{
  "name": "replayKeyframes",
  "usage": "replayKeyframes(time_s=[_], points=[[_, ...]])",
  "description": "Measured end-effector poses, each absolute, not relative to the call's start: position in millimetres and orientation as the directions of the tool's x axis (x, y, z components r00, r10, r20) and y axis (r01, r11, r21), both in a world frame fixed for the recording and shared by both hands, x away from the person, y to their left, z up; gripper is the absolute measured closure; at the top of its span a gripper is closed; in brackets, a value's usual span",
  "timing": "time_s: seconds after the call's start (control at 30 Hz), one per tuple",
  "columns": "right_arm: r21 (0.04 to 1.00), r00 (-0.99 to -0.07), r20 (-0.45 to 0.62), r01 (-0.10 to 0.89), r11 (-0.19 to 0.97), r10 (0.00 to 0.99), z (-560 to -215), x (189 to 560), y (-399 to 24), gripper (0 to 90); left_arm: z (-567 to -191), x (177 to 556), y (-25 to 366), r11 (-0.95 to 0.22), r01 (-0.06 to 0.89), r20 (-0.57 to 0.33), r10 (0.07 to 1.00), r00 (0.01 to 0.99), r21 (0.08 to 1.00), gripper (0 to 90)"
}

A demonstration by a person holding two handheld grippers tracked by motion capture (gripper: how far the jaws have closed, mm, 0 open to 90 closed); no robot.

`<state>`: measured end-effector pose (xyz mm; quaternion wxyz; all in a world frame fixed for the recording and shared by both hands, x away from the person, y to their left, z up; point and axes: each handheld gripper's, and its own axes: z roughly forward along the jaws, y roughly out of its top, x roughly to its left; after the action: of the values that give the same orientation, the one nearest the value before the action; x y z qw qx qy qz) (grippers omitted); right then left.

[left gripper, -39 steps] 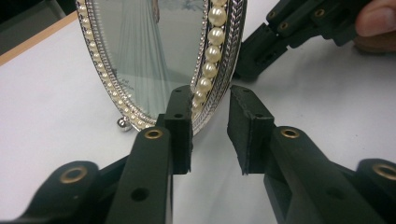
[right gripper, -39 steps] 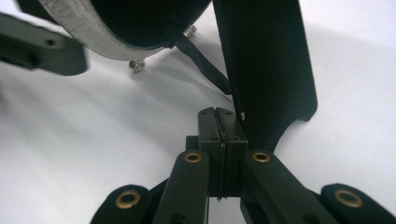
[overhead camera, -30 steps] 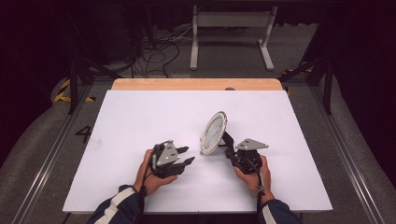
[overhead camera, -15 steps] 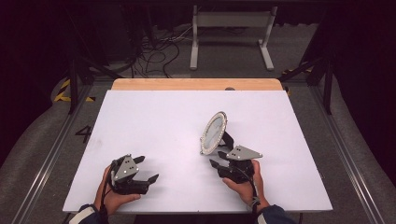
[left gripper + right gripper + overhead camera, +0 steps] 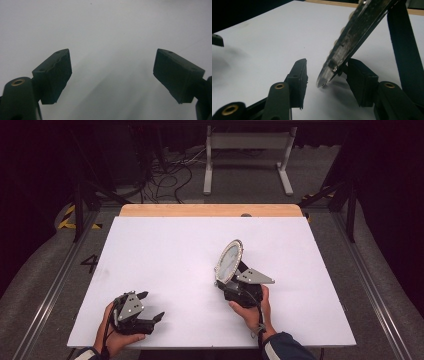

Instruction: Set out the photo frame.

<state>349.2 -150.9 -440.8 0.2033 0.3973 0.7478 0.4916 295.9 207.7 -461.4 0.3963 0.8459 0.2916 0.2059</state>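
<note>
on my left, the left hand-held gripper sits low at the near-left part of the white worktop, its jaws spread wide apart with nothing between them, just bare surface in the left gripper view. moving right, the round mirror with a beaded rim stands tilted on its black folding stand, near the middle-right of the worktop. the right hand-held gripper is right behind it; its jaws are apart, with the mirror's lower edge between them and close against the right jaw, not clamped as far as i can tell. my worry: the mirror looks balanced on a thin edge and its stand, so a nudge from that jaw could tip it flat or make it slide. count: one mirror, one stand, two hand-held grippers, one worktop.
</note>
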Motion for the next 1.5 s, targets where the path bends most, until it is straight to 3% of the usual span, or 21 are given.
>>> replayKeyframes(time_s=[0.27, 0.7, 1.23, 1.5], points=[[0.886, -0.563, 0.074, 0.416, 0.205, 0.823, -443.9, 361.1, -146.3, 47.7, -462.5, 288.7, 214.8, -0.513, 0.339, 0.115, 0.665, 0.738, 0.789, 15.9], [0.886, -0.577, 0.075, 0.413, 0.211, 0.813, -440.6, 368.2, -145.4, 50.8, -462.3, 281.5, 222.3, -0.505, 0.348, 0.114, 0.679, 0.725, 0.790, 18.1], [0.877, -0.601, 0.108, 0.434, 0.209, 0.792, -438.2, 369.4, -159.7, 63.7, -461.7, 280.3, 220.4, -0.518, 0.338, 0.127, 0.670, 0.732, 0.786, 17.5], [0.874, -0.606, 0.129, 0.443, 0.199, 0.785, -438.8, 369.2, -163.3, 66.1, -460.2, 279.7, 220.1, -0.504, 0.323, 0.115, 0.659, 0.744, 0.801, 17.2]])
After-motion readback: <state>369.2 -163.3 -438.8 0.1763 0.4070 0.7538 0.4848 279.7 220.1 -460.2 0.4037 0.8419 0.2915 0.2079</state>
